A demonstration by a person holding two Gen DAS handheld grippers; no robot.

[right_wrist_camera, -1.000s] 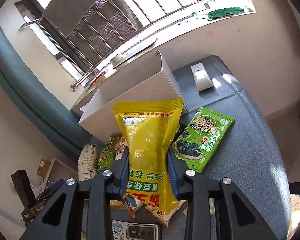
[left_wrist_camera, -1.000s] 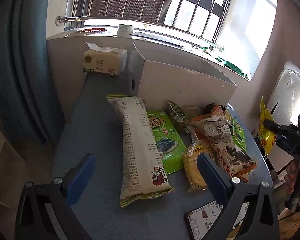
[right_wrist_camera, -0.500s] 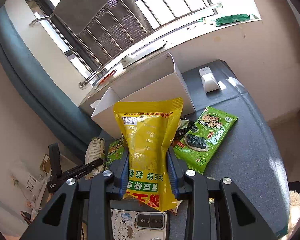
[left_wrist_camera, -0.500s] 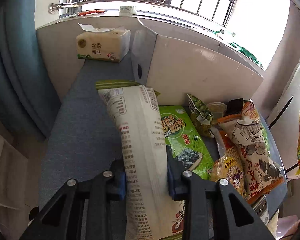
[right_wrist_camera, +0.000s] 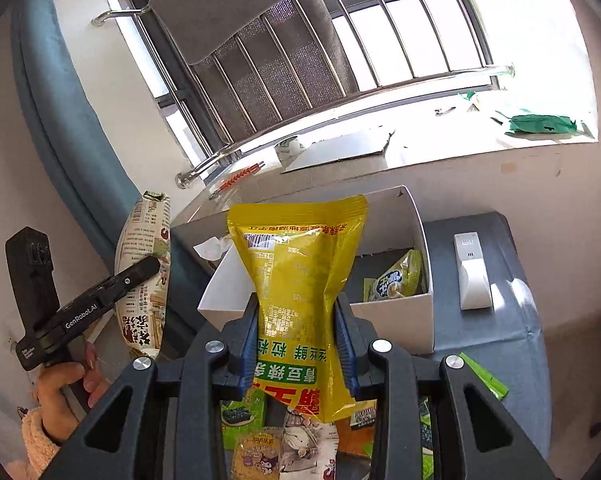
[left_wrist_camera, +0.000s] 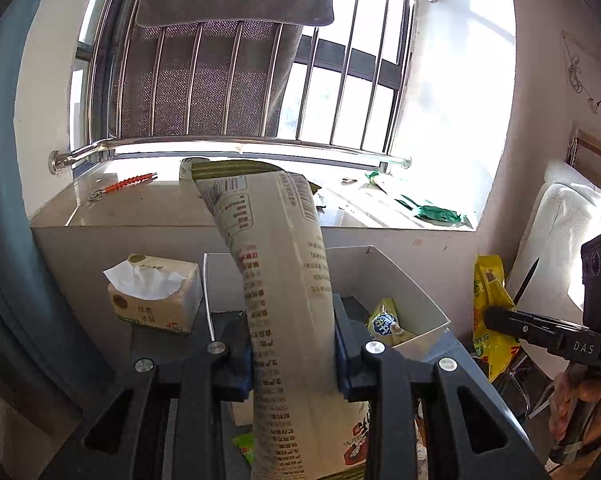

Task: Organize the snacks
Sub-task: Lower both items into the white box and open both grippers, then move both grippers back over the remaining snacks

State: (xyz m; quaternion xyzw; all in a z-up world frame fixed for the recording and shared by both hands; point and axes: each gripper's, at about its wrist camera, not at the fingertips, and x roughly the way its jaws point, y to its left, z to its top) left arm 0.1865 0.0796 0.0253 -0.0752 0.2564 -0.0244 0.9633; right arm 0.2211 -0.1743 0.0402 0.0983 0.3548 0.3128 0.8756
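Observation:
My left gripper [left_wrist_camera: 294, 344] is shut on a long cream snack bag [left_wrist_camera: 280, 280] and holds it upright in the air in front of the white cardboard box [left_wrist_camera: 416, 300]. The same bag [right_wrist_camera: 144, 264] shows in the right wrist view, at the left. My right gripper [right_wrist_camera: 296, 340] is shut on a yellow snack bag [right_wrist_camera: 296, 280], also lifted, just before the box [right_wrist_camera: 396, 316]. A green-yellow snack packet [right_wrist_camera: 396, 280] lies inside the box. The yellow bag [left_wrist_camera: 490, 316] shows at the right in the left wrist view.
A tissue pack [left_wrist_camera: 156, 296] stands left of the box. A white remote-like device [right_wrist_camera: 472, 272] lies on the grey table [right_wrist_camera: 512, 356] right of the box. Seaweed packs [right_wrist_camera: 240, 420] and other snacks [right_wrist_camera: 304, 444] lie below my right gripper. A windowsill [left_wrist_camera: 140, 208] runs behind.
My left gripper closed on the long cream bag and lifted it off the table to box height. My right gripper has carried the yellow bag closer to the box.

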